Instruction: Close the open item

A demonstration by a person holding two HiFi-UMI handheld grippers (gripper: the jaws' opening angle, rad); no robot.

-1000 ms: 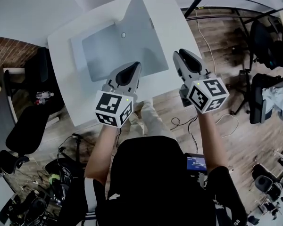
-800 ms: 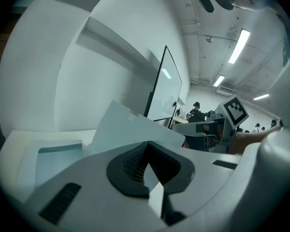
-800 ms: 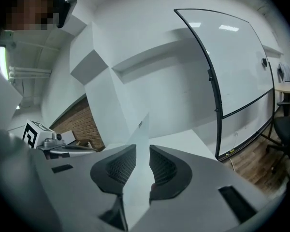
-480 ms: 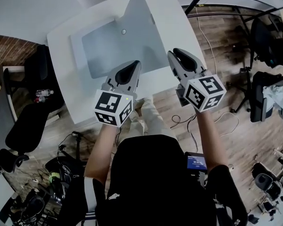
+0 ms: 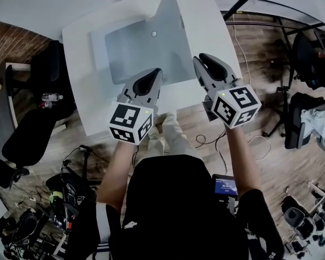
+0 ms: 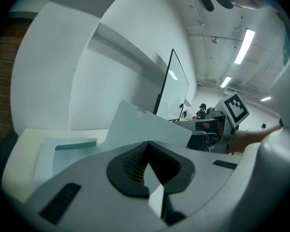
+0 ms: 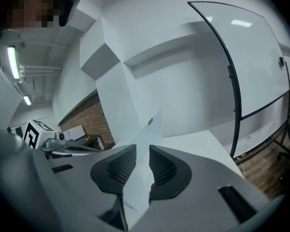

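the box (image 5: 141, 53) lies open on the white table (image 5: 78, 64), ahead of both tools. its grey base is flat. its lid (image 5: 172, 15) stands up from the base's right edge, and that hinge line runs away from the person, so the box's long axis points forward, not across. to shut it, i judge the lid has to swing left and down over the base. the push therefore has to come from the lid's right face.

the right gripper (image 5: 205, 59) is on that side. it hovers over the table's near right part, just right of the base's near corner, with the lid ahead and slightly left of it. in the right gripper view the lid shows almost edge-on, straight down the line of the jaws. they stand a narrow gap apart with nothing gripped between them.

the left gripper (image 5: 154, 73) hangs over the base's near edge, on the inner side of the lid. in the left gripper view its jaws meet at the tips and hold nothing. the lid's broad face slopes up ahead and to the right.

so the right tool looks better placed: forward, then a sweep left against the panel.
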